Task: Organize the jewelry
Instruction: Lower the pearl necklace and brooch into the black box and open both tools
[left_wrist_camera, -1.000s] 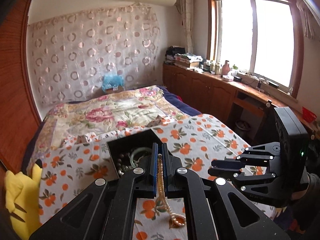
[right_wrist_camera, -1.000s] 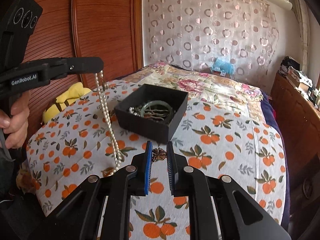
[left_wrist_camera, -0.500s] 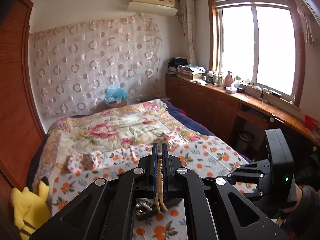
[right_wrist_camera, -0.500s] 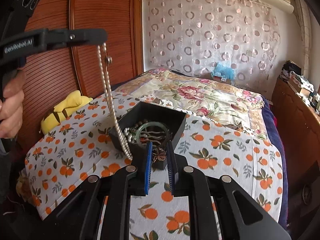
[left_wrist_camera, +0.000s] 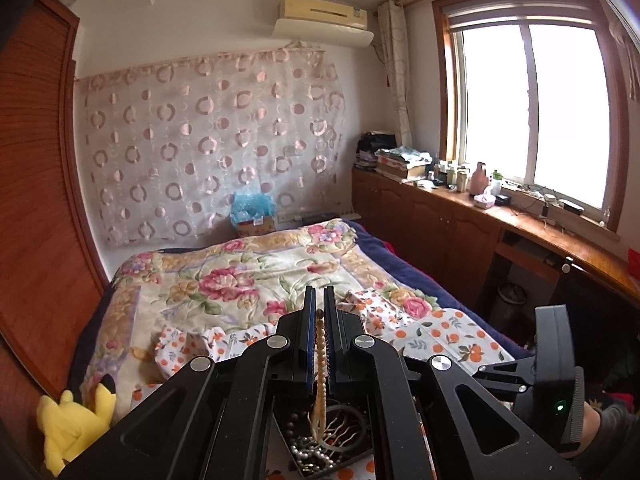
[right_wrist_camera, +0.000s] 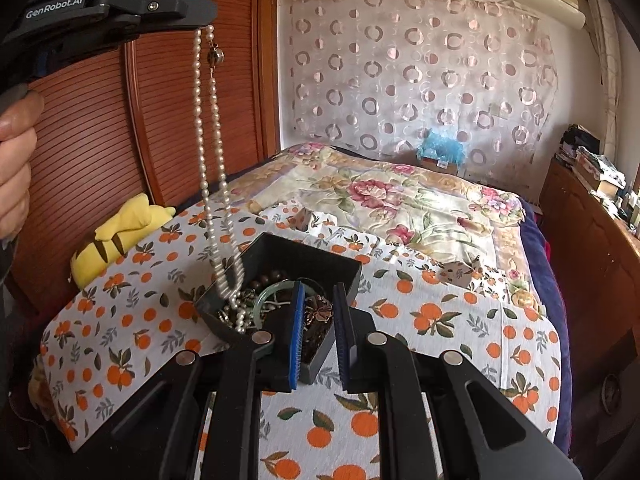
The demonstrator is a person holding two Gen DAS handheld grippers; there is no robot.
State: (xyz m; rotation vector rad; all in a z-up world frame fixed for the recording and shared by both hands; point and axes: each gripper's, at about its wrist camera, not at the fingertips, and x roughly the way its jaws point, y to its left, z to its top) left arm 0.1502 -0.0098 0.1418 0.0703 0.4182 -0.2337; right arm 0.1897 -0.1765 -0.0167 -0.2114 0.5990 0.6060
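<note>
My left gripper (left_wrist_camera: 319, 308) is shut on a pearl necklace (left_wrist_camera: 320, 364). In the right wrist view the left gripper (right_wrist_camera: 202, 12) is held high at the upper left and the necklace (right_wrist_camera: 212, 152) hangs down from it, its lower end reaching into the black jewelry box (right_wrist_camera: 304, 256). The box (left_wrist_camera: 356, 456) holds a green bangle (right_wrist_camera: 266, 298), dark beads and other pearls. My right gripper (right_wrist_camera: 318, 300) is slightly open, with a brown flower-shaped ornament (right_wrist_camera: 316, 316) between its fingers; whether they grip it is unclear.
The box stands on an orange-print cloth (right_wrist_camera: 440, 320) over a floral quilt (right_wrist_camera: 380, 196). A yellow plush toy (right_wrist_camera: 120, 232) lies at the bed's left edge by the wooden wardrobe (right_wrist_camera: 80, 128). A wooden counter (left_wrist_camera: 540, 232) with clutter runs under the window.
My left gripper has risen and carried the necklace from the cloth to above the box, so its lower end now hangs into the box. My right gripper has moved closer to the box.
</note>
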